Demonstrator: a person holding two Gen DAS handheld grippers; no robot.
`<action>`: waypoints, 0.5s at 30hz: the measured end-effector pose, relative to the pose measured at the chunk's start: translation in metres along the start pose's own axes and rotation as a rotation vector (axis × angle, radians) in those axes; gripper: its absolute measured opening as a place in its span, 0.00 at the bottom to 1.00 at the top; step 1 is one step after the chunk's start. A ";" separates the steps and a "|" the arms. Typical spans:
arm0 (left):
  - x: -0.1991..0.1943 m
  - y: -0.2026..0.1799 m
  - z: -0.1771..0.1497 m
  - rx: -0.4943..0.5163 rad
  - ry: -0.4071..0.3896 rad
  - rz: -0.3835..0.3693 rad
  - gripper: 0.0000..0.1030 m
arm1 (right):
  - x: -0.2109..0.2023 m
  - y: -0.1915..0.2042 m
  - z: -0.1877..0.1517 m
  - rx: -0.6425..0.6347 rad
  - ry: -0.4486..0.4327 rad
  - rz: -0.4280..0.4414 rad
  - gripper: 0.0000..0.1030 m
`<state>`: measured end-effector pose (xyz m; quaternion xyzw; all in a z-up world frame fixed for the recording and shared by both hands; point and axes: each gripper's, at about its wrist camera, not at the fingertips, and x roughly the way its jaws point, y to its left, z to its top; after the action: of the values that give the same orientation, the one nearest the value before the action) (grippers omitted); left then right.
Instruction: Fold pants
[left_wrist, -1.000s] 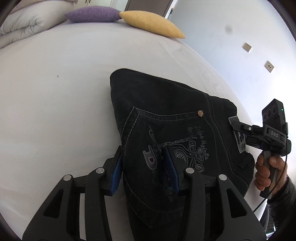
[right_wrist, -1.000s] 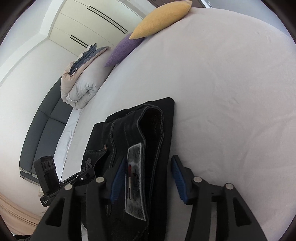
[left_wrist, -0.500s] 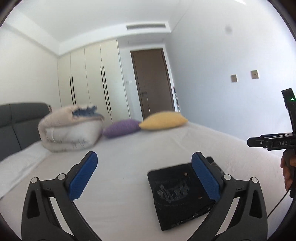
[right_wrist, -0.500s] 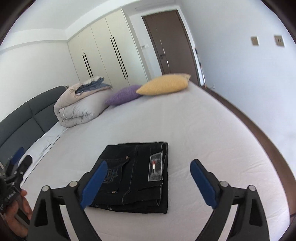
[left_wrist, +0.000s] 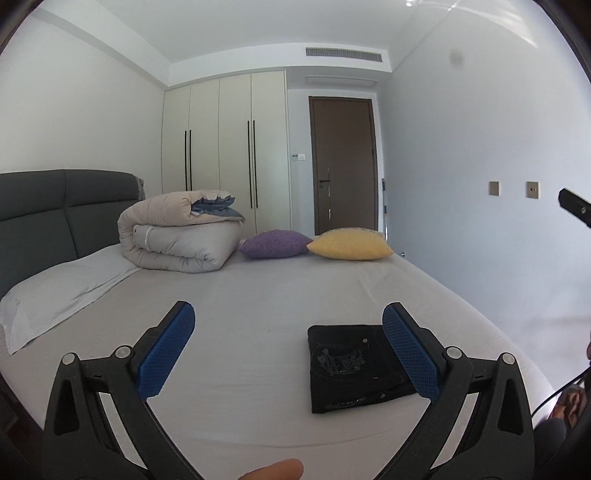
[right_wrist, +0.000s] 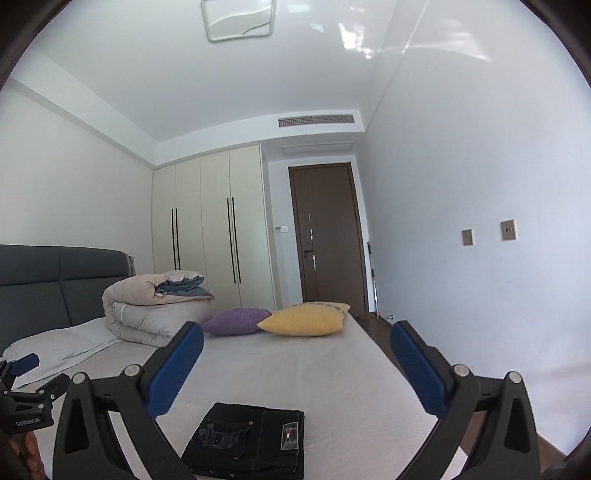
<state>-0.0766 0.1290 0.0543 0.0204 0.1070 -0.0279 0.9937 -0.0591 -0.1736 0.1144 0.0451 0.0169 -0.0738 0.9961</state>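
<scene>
The black pants (left_wrist: 354, 365) lie folded into a small flat rectangle on the white bed (left_wrist: 258, 314), near its right edge. They also show low in the right wrist view (right_wrist: 247, 441). My left gripper (left_wrist: 291, 350) is open and empty, held back above the bed. My right gripper (right_wrist: 295, 373) is open and empty, raised above the pants. Neither touches the pants.
A rolled beige duvet (left_wrist: 181, 232), a purple pillow (left_wrist: 275, 243) and a yellow pillow (left_wrist: 351, 245) sit at the far end. A white pillow (left_wrist: 55, 291) lies by the grey headboard (left_wrist: 55, 214). The right wall (left_wrist: 498, 221) is close.
Both grippers have let go of the pants, opened wide and pulled back and up. The pants stay folded on the bed.
</scene>
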 end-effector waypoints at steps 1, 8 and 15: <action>-0.005 0.001 -0.002 0.010 0.015 0.023 1.00 | -0.004 0.000 0.000 0.002 0.008 0.008 1.00; -0.013 0.002 -0.039 0.044 0.144 0.099 1.00 | 0.006 0.011 -0.045 -0.019 0.191 -0.010 1.00; 0.047 -0.013 -0.108 -0.018 0.379 0.016 1.00 | 0.034 0.018 -0.118 0.013 0.465 -0.068 1.00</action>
<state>-0.0540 0.1189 -0.0615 0.0172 0.2923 -0.0149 0.9561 -0.0258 -0.1502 -0.0032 0.0669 0.2471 -0.0950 0.9620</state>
